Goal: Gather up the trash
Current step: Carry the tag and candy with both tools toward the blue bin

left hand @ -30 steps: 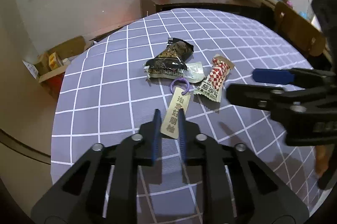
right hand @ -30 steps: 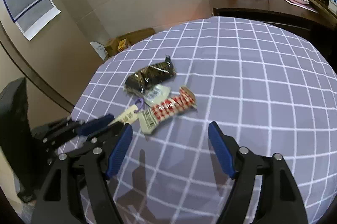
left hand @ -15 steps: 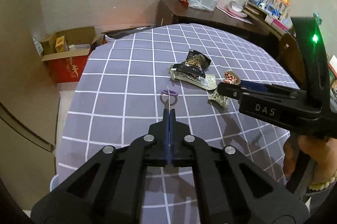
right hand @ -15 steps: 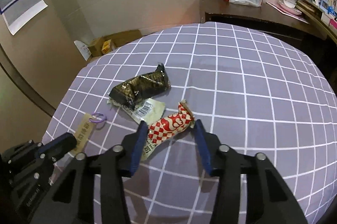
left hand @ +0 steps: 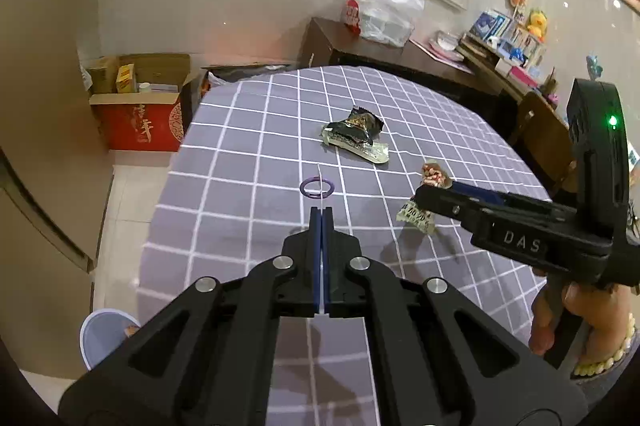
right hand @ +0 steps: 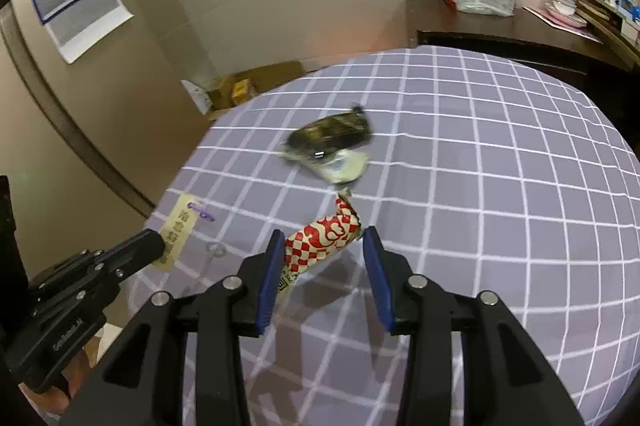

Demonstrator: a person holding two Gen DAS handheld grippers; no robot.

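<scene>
Two grippers each carry trash above the purple checked surface (right hand: 480, 154): left gripper (left hand: 320, 222) pinches the beige paper tag (right hand: 176, 240) edge-on; right gripper (right hand: 322, 258), part-closed, brackets the red-and-white checked wrapper (right hand: 324, 242). Firm closure should precede transport.

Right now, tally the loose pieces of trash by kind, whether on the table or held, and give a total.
Snack wrappers: 3, black, clear, red-and-white checked held by the right gripper
Paper tags with a purple ring: 1, clamped in the left gripper
Total: 4
</scene>
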